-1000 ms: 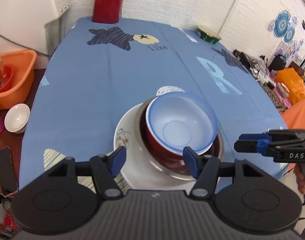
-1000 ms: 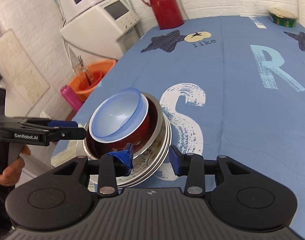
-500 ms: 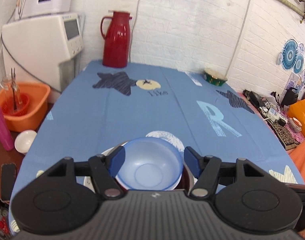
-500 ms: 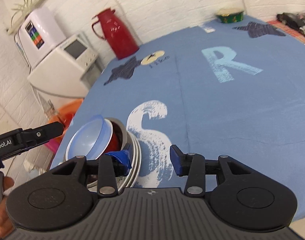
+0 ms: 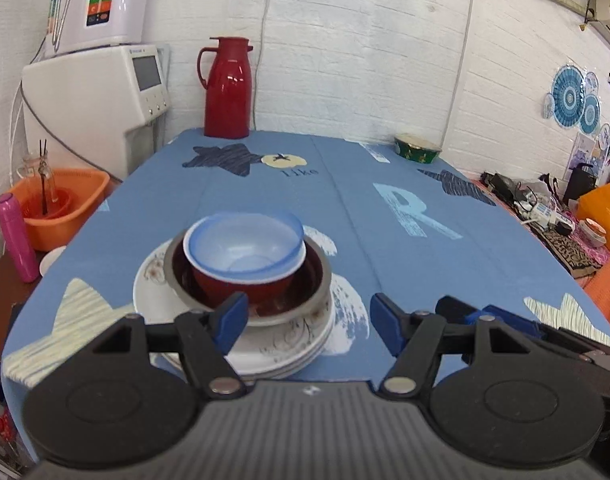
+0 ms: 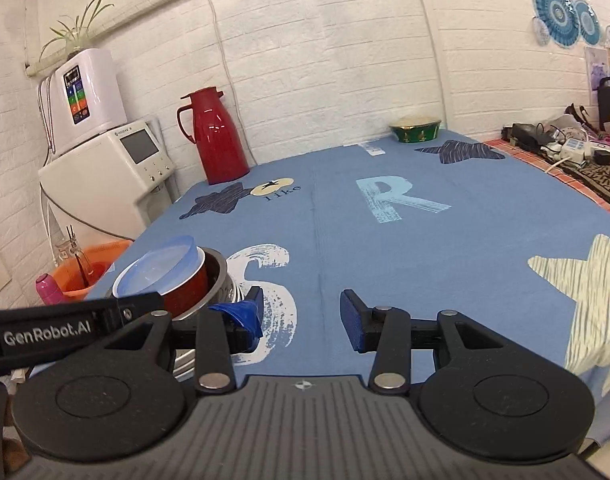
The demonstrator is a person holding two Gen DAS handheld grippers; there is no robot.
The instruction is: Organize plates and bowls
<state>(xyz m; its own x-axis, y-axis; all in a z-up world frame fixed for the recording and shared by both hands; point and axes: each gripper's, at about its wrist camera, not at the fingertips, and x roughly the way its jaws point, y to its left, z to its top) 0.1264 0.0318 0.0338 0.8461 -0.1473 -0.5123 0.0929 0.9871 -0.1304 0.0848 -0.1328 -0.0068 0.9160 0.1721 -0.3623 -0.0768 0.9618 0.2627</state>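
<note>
One stack stands near the table's front left edge: a pale blue bowl (image 5: 245, 242) nested in a red bowl (image 5: 241, 284), inside a steel bowl (image 5: 317, 280), on several white plates (image 5: 281, 344). In the right wrist view the same stack shows the blue bowl (image 6: 161, 270), red bowl (image 6: 185, 290) and steel bowl (image 6: 219, 276). My left gripper (image 5: 309, 322) is open and empty, just in front of the stack. My right gripper (image 6: 301, 320) is also open and empty, to the right of the stack. The other gripper's arm (image 6: 65, 322) crosses in front of the stack.
A red thermos (image 5: 227, 88) and a green bowl (image 5: 417, 147) stand at the table's far end. Left of the table are an orange basin (image 5: 61, 208), a pink bottle (image 5: 15, 236) and a white appliance (image 5: 101, 104). Clutter lies on the right (image 5: 553, 212).
Both grippers have pulled back and tilted up from above the stack, so both views now look level across the table. The stack has not moved.
</note>
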